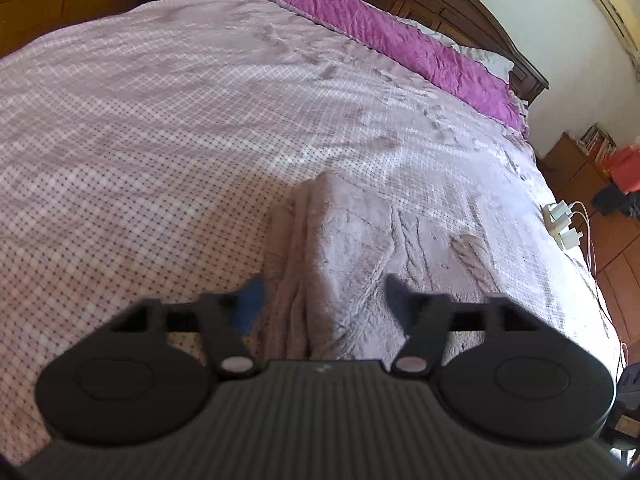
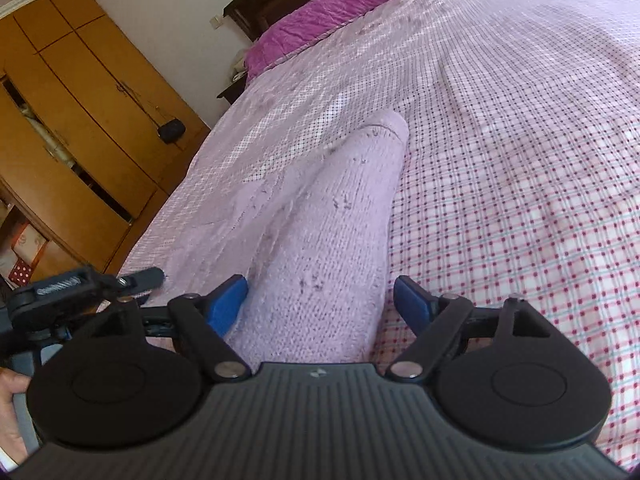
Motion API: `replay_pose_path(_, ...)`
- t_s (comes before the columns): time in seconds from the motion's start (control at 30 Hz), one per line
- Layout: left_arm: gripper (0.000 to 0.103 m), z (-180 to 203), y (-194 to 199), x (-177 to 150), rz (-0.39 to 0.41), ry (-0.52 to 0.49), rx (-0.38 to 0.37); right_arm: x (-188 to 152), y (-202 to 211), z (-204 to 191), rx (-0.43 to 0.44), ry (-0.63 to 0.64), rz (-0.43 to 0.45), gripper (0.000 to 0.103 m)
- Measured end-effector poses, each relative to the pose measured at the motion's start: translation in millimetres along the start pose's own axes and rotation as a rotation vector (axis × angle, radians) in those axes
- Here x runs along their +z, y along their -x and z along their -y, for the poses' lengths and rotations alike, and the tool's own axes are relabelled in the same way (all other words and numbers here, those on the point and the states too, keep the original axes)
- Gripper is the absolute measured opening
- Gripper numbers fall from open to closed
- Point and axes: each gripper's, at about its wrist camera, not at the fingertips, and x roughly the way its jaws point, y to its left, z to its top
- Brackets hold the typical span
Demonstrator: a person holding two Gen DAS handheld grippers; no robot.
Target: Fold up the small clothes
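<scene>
Sweater [image 2: 336, 216] folded on checked bedspread [image 2: 520, 160], between open right tool [image 2: 320, 300] fingers.

sweater [image 2: 332, 216] on bed [image 2: 520, 160]

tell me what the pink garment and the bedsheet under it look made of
Garment: looks like knitted wool or acrylic yarn, matte; visible stitch rows and cable ridges. Bedsheet: thin woven cloth, probably cotton, matte; printed check pattern, fine creases.

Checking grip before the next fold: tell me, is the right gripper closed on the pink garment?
No, the right gripper is open, its fingers apart either side of the pink knit garment.
</scene>
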Motion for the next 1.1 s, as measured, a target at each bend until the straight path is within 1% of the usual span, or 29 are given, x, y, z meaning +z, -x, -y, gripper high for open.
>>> replay_pose_path(0.03,0.074,0.5,0.6,-0.7,-0.001,-0.004,0.006,0.3,-0.3,0.6,0.004,-0.002,-0.004,0.086)
replay_pose_path(0.13,0.074,-0.1,-7.2,-4.2,-0.051,-0.011,0.027,2.3,-4.8,4.8,0.029,-0.026,-0.025,0.086)
replay_pose_path(0.2,0.074,-4.7,-17.3,-9.2,-0.106,0.027,0.036,3.0,-11.1,9.0,0.059,-0.05,-0.043,0.088)
replay_pose_path(0.23,0.074,-8.0,-21.1,-12.4,-0.127,0.06,0.018,2.9,-13.5,10.3,0.069,-0.056,-0.05,0.088)
replay_pose_path(0.33,0.075,-17.4,-29.3,-20.5,-0.159,0.173,-0.099,3.5,-20.7,10.3,0.101,-0.059,-0.068,0.089)
replay_pose_path(0.37,0.075,-18.1,-31.7,-22.5,-0.168,0.193,-0.127,4.4,-23.2,9.4,0.11,-0.058,-0.076,0.089)
replay_pose_path(0.43,0.073,-16.6,-32.3,-24.6,-0.162,0.189,-0.147,6.7,-26.6,7.3,0.116,-0.058,-0.085,0.088)
replay_pose_path(0.47,0.066,-15.6,-31.8,-25.6,-0.158,0.181,-0.153,8.0,-27.3,6.3,0.118,-0.06,-0.087,0.08)
replay_pose_path(0.5,0.055,-14.9,-30.8,-26.6,-0.157,0.18,-0.161,9.6,-26.0,4.7,0.111,-0.059,-0.085,0.065)
replay_pose_path(0.53,0.052,-15.4,-28.5,-27.3,-0.152,0.19,-0.179,11.6,-24.0,2.9,0.1,-0.05,-0.083,0.061)
replay_pose_path(0.6,0.046,-15.5,-23.6,-27.7,-0.149,0.211,-0.2,16.5,-15.4,-2.2,0.092,-0.022,-0.073,0.054)
replay_pose_path(0.67,0.044,-13.6,-15.5,-28.9,-0.145,0.238,-0.233,20.1,-4.6,-8.4,0.087,0.006,-0.069,0.052)
replay_pose_path(0.77,0.043,0.8,0.3,-34.0,-0.136,0.238,-0.282,23.9,15.7,-16.9,0.087,0.043,-0.063,0.051)
replay_pose_path(0.87,0.042,19.6,8.6,-46.0,-0.158,0.228,-0.326,26.8,45.3,-23.7,0.092,0.085,-0.04,0.051)
replay_pose_path(0.93,0.042,32.4,13.8,-57.6,-0.175,0.226,-0.35,28.2,66.8,-25.4,0.078,0.106,-0.03,0.05)
replay_pose_path(1.0,0.042,45.5,20.2,-69.5,-0.183,0.216,-0.373,28.8,89.6,-24.4,0.057,0.129,-0.022,0.05)
replay_pose_path(1.1,0.042,64.1,31.2,-84.9,-0.197,0.19,-0.408,26.5,125.8,-13.0,0.031,0.111,-0.016,0.05)
